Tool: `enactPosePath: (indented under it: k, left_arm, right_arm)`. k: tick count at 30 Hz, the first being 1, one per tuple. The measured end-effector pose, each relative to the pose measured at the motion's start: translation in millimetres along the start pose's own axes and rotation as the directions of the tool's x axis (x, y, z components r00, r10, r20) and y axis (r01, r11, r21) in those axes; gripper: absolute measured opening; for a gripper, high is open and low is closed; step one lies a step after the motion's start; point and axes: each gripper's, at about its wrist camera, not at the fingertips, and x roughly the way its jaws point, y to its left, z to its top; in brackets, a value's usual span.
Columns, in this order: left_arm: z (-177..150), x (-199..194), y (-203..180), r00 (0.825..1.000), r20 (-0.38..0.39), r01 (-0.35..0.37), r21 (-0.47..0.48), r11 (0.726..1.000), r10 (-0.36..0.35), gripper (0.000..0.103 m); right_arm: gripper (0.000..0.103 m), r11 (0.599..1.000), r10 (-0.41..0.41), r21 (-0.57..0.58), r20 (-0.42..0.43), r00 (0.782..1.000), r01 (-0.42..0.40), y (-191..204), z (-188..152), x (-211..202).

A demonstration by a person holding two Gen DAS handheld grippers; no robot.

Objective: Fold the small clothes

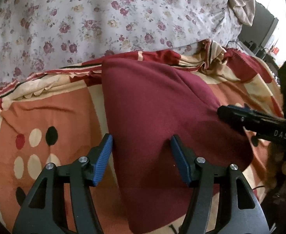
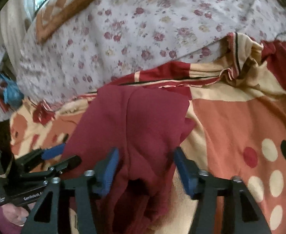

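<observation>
Left wrist view: we see the maroon garment [image 1: 162, 117] spread on the patterned bedcover [image 1: 45, 117], running forward from between the fingers of the left gripper [image 1: 141, 146]; its near end is cut off by the lower frame edge. We read this gripper's jaws as standing wide apart with nothing clamped; the cloth lies beneath and between the blue pads [image 1: 104, 159]. To its right, the right gripper [image 1: 221, 112] reaches in sideways, tip at the garment's right edge (most of its body is cropped). Beyond both lies a floral quilt [image 1: 104, 19].

Right wrist view: we see the right gripper [image 2: 146, 154] likewise spread wide, straddling bunched folds of the garment [image 2: 133, 126], gripping nothing. At its left the left gripper [image 2: 57, 156] appears blurred and part-hidden by cloth. Motion blur obscures the garment's folds.
</observation>
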Motion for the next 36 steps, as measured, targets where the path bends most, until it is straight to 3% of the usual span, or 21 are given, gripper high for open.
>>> enactPosePath:
  k: [3,6,8,13,14,15,17,18,21,24,28,31,33,35,36]
  left_arm:
    - [3.5,-6.2,11.8,0.997,0.013,0.081,-0.040,0.996,-0.081,0.063]
    - [9.2,0.4,32.7,0.981,0.011,0.192,-0.138,0.972,-0.192,0.071]
    - [11.3,11.3,39.4,0.976,-0.001,0.215,-0.183,0.959,-0.219,0.071]
    - [11.5,42.4,41.0,0.960,-0.053,0.253,-0.244,0.936,-0.273,0.076]
    - [11.7,44.6,39.6,0.960,-0.057,0.253,-0.239,0.938,-0.273,0.077]
    - [12.4,46.1,37.6,0.960,-0.062,0.253,-0.229,0.940,-0.273,0.077]
    - [13.9,44.7,37.9,0.958,-0.059,0.260,-0.222,0.940,-0.279,0.071]
    - [14.1,41.5,38.7,0.958,-0.051,0.265,-0.221,0.938,-0.283,0.063]
    - [15.7,18.3,41.3,0.948,-0.027,0.304,-0.211,0.929,-0.316,0.049]
    - [11.1,-13.9,40.6,0.943,-0.015,0.324,-0.189,0.927,-0.332,0.049]
    - [-11.6,-67.8,45.9,0.955,-0.025,0.288,-0.157,0.945,-0.295,0.049]
    - [-37.9,-95.4,62.8,0.967,-0.044,0.240,-0.180,0.954,-0.252,0.049]
    - [-59.7,-96.6,76.8,0.979,-0.067,0.175,-0.213,0.961,-0.193,0.052]
    - [-79.1,-85.2,88.8,0.987,-0.126,0.064,-0.257,0.964,-0.099,0.054]
    - [-85.7,-82.3,92.7,0.988,-0.136,0.036,-0.274,0.961,-0.076,0.064]
  right_arm:
    - [0.074,0.997,0.052,0.056,-0.025,0.998,-0.051,-13.8,-1.2,9.1]
    - [0.076,0.985,0.131,0.115,-0.033,0.991,-0.127,-25.3,0.0,23.1]
    - [0.078,0.974,0.189,0.136,-0.044,0.981,-0.182,-28.2,1.5,35.3]
    - [0.080,0.970,0.224,0.109,-0.070,0.972,-0.216,-22.6,7.3,60.0]
    - [0.079,0.970,0.230,0.103,-0.065,0.971,-0.222,-20.9,8.5,60.7]
    - [0.070,0.972,0.224,0.083,-0.060,0.973,-0.218,-17.3,9.6,60.0]
    - [0.060,0.978,0.207,0.052,-0.057,0.977,-0.204,-13.1,11.0,57.2]
    - [0.052,0.977,0.210,0.048,-0.048,0.976,-0.208,-10.5,12.2,53.1]
    - [0.047,0.971,0.238,0.019,-0.016,0.971,-0.238,3.7,15.9,33.0]
    - [0.046,0.950,0.313,0.002,-0.018,0.950,-0.313,28.7,17.0,11.4]
    - [0.046,0.928,0.369,-0.035,-0.071,0.927,-0.372,67.5,8.8,-9.5]
    - [0.046,0.904,0.426,0.030,-0.125,0.896,-0.426,86.5,-12.8,-7.6]
    - [0.051,0.936,0.348,0.008,-0.158,0.924,-0.351,95.8,-31.6,5.1]
    - [0.052,0.977,0.183,-0.066,-0.205,0.961,-0.200,101.3,-47.5,17.9]
    - [0.053,0.986,0.109,-0.098,-0.215,0.970,-0.133,103.2,-54.7,20.1]
